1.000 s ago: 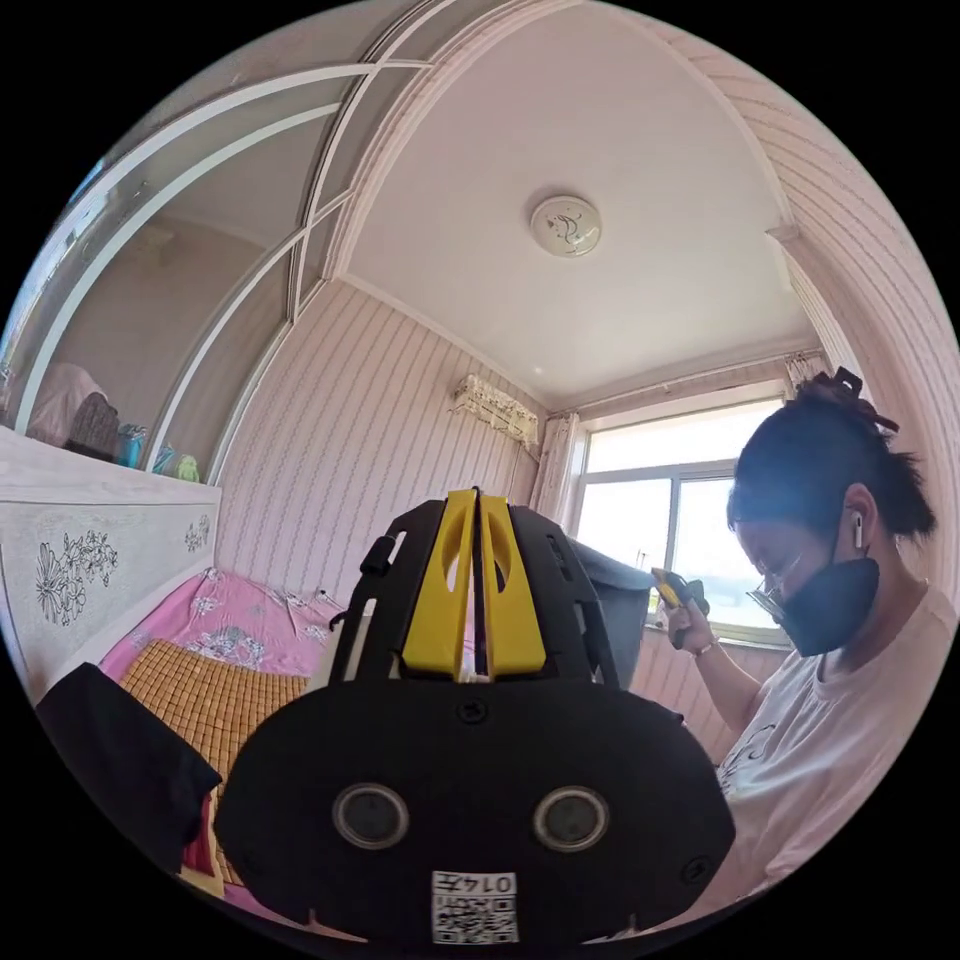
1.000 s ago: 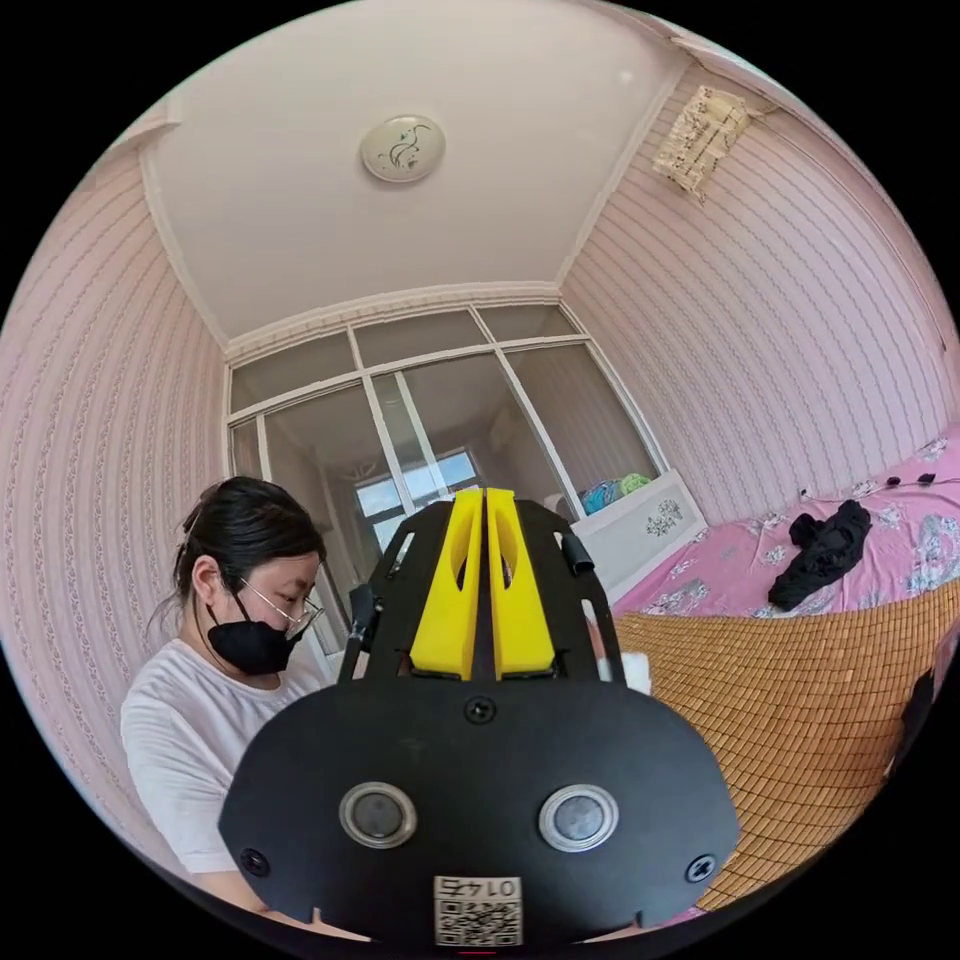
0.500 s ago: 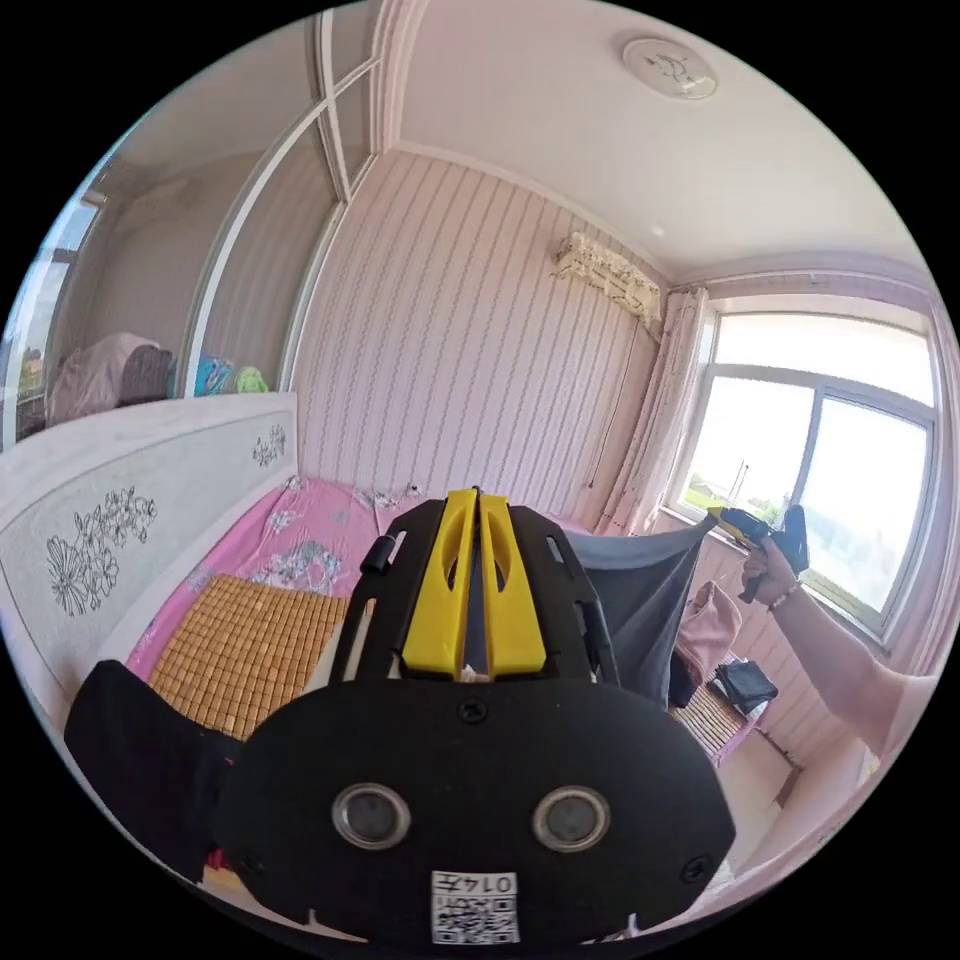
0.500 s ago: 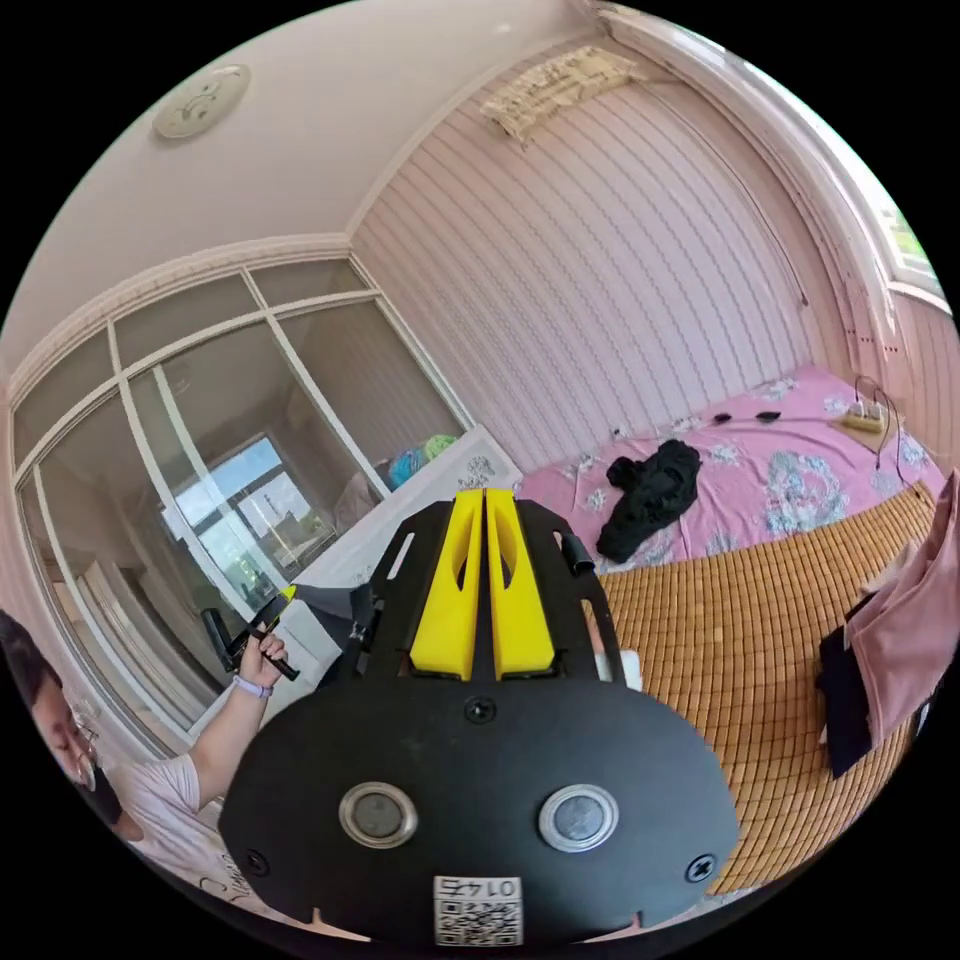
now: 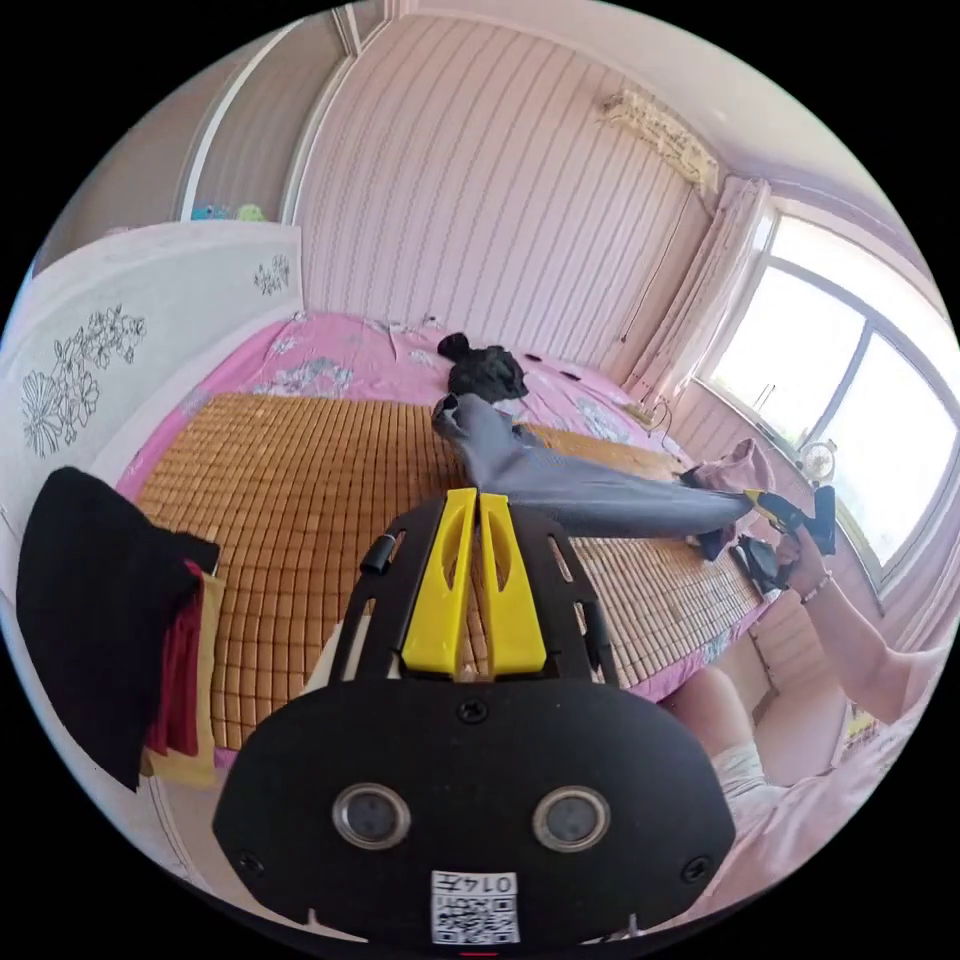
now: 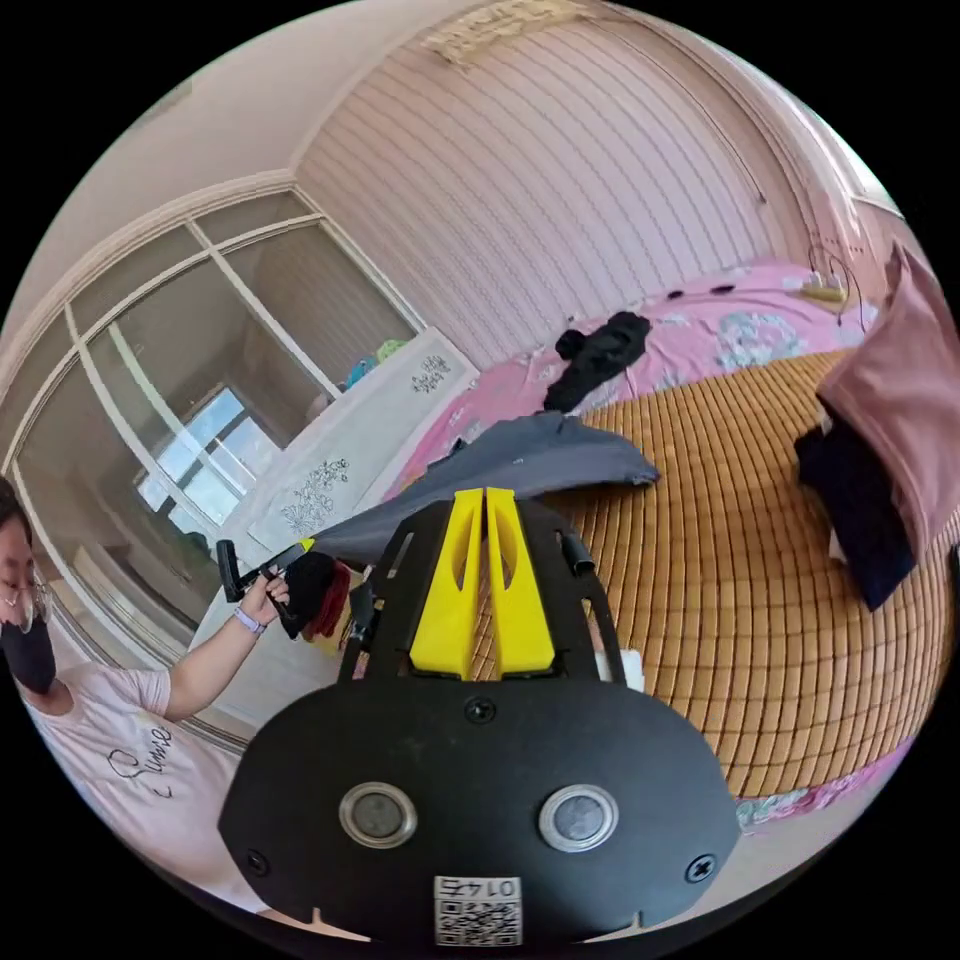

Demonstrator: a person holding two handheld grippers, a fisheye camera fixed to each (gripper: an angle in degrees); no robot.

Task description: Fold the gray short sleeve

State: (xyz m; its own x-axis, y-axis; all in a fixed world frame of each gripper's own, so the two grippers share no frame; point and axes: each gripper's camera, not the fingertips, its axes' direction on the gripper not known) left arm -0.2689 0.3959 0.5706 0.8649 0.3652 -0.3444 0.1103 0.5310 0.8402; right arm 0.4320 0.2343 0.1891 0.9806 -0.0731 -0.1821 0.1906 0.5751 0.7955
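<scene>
At the left of the left gripper view a stack of dark folded clothes (image 5: 100, 590) sits at the edge of the bed (image 5: 330, 355), beside the bamboo mat (image 5: 300, 480) that covers most of it. In the middle, the left tongs (image 5: 477, 500) show their yellow jaws pressed together, and the gray shirt (image 5: 580, 490) starts right at their tips. From there the shirt runs as one long band to the right, low over the mat, into the right tongs (image 5: 762, 500), held in a hand (image 5: 805, 560) near the bed's window side. A loose flap of it points away toward a black garment (image 5: 485, 370) on the pink sheet.

So the shirt's long axis lies from tongs to tongs, across the bed, with its free part on the far side of both. I judge that laying it flat on the mat means lowering both ends together and away from the person; neither side is nearer.

The right gripper view gives the other end. At its left, a hand (image 6: 262, 595) holds the left tongs (image 6: 290, 549), which are clamped on a corner of the shirt (image 6: 520, 460). The cloth passes behind the right tongs (image 6: 485, 495), whose jaws are together. The right tongs' own grip is hidden there and is plain only from the other camera. The loose hem ends over the mat (image 6: 750, 600), and a pink and dark pile of clothes (image 6: 880, 440) lies at the far right, well apart from it.
</scene>
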